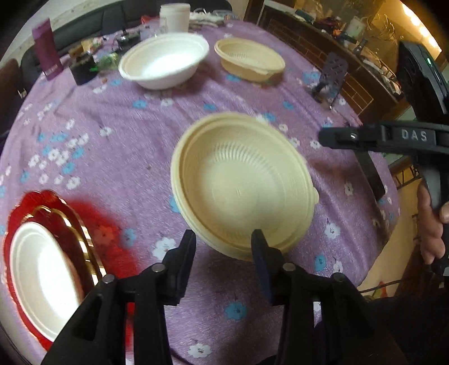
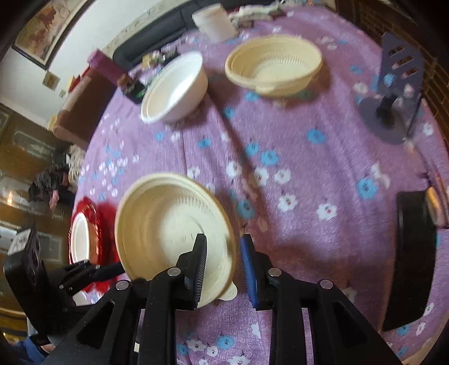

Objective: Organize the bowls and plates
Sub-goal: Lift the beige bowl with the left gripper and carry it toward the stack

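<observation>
A cream ribbed bowl (image 1: pixel 244 185) sits near the table's front; it also shows in the right wrist view (image 2: pixel 171 224). My right gripper (image 2: pixel 223 266) is open with the bowl's right rim between its fingers. My left gripper (image 1: pixel 223 241) is open just in front of the bowl's near edge. A white bowl (image 1: pixel 164 63) and a second cream bowl (image 1: pixel 249 59) stand at the far side, also in the right wrist view: white bowl (image 2: pixel 175 89), cream bowl (image 2: pixel 273 64). A white plate (image 1: pixel 45 278) lies on a red plate (image 1: pixel 70 213) at front left.
A purple napkin stand (image 2: pixel 393 92) is at the far right. A black flat object (image 2: pixel 412 258) lies at the right edge. A white tub (image 1: pixel 174 16), a maroon box (image 1: pixel 46 47) and small clutter sit at the back. The table (image 1: pixel 126 134) has a purple flowered cloth.
</observation>
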